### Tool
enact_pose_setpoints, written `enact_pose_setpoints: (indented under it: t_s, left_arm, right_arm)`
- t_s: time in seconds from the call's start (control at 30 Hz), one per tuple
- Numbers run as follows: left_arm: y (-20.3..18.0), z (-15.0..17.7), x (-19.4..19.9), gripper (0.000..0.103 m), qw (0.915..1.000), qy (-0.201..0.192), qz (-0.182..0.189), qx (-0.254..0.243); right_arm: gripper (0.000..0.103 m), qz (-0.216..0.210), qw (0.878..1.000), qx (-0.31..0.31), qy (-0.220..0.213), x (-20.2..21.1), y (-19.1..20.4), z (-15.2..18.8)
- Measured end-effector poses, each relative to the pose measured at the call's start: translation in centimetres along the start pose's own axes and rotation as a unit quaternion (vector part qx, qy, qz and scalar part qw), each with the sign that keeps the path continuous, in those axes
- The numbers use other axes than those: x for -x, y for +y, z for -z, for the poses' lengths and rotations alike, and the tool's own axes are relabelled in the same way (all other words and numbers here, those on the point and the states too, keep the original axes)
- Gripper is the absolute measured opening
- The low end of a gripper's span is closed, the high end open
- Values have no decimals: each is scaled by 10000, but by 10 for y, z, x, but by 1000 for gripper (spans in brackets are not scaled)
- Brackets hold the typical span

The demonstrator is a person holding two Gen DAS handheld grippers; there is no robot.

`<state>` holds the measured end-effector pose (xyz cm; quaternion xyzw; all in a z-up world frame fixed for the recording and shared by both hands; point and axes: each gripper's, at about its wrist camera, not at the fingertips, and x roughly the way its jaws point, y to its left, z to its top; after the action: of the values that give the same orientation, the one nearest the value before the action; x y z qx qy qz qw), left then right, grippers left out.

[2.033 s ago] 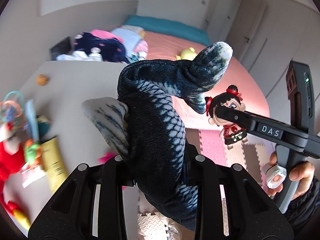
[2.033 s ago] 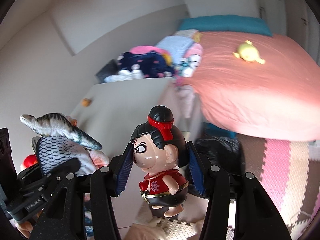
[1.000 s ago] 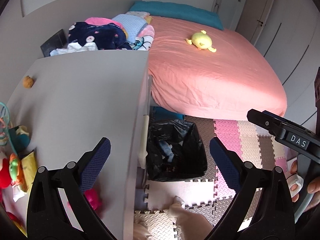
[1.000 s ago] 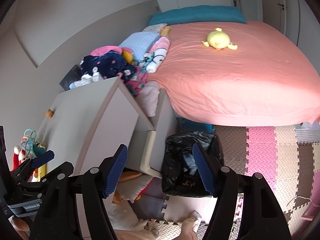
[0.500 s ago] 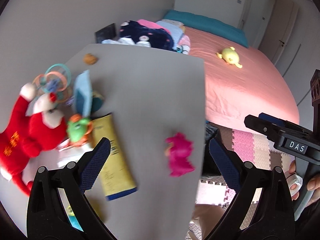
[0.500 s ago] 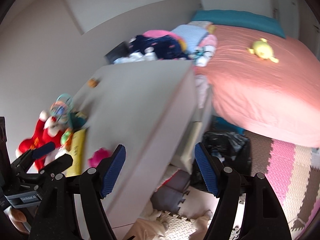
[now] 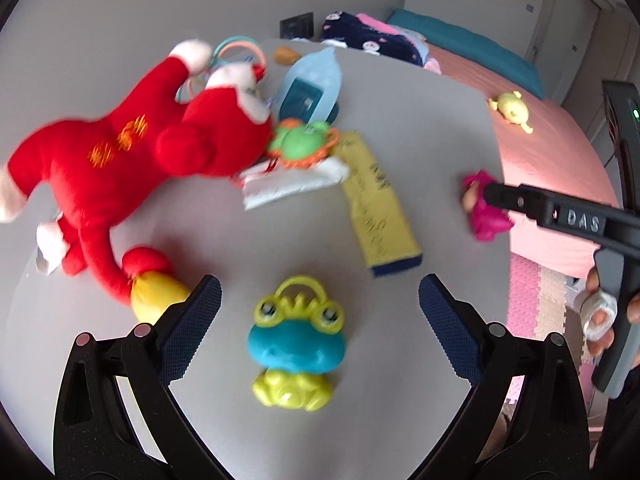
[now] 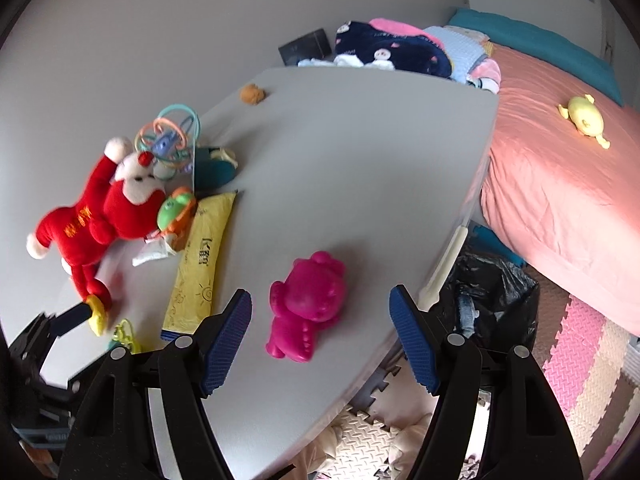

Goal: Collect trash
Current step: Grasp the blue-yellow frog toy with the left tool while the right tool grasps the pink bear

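Observation:
On the grey table (image 7: 420, 120) lies a blue and yellow frog toy (image 7: 296, 344), between the open fingers of my left gripper (image 7: 320, 280), which hangs above it without touching. A magenta bear-shaped toy (image 8: 308, 304) lies near the table's right edge, framed by the open fingers of my right gripper (image 8: 320, 292), also apart from it. A yellow packet (image 8: 200, 264) and a white wrapper (image 7: 288, 188) lie beside a red plush (image 7: 120, 160). The bin with the black bag (image 8: 492, 292) stands on the floor by the table's edge.
A green and orange toy (image 7: 300, 144), a light blue pouch (image 7: 312, 84), pastel rings (image 8: 172, 136) and a small brown ball (image 8: 253, 94) crowd the table's left and far side. A pink bed (image 8: 560, 184) with a yellow duck (image 8: 584, 120) lies beyond. Foam mats cover the floor.
Both grippers swung left from over the bin to above the table. The fish plush and the doll held two seconds ago are out of the jaws, which stand open.

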<state>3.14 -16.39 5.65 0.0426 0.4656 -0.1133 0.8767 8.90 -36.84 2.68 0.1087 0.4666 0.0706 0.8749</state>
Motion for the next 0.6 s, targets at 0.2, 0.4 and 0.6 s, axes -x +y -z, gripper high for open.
enact_pose_setpoints:
  t_s: [0.2,0.4,0.6]
  left_arm:
    - [8,27,-15,96,9997,211,-112,-73]
    - [12,38,-21,75,9996,189,-155,-145]
    - [18,37,-19,56,9999,39,-96,-92]
  right_arm:
    - [72,217,9995,129,164,-20,7,4]
    - [67,486,9980,399,85,-23,14,5]
    - [45,602,9957,702,23,-22,23,10]
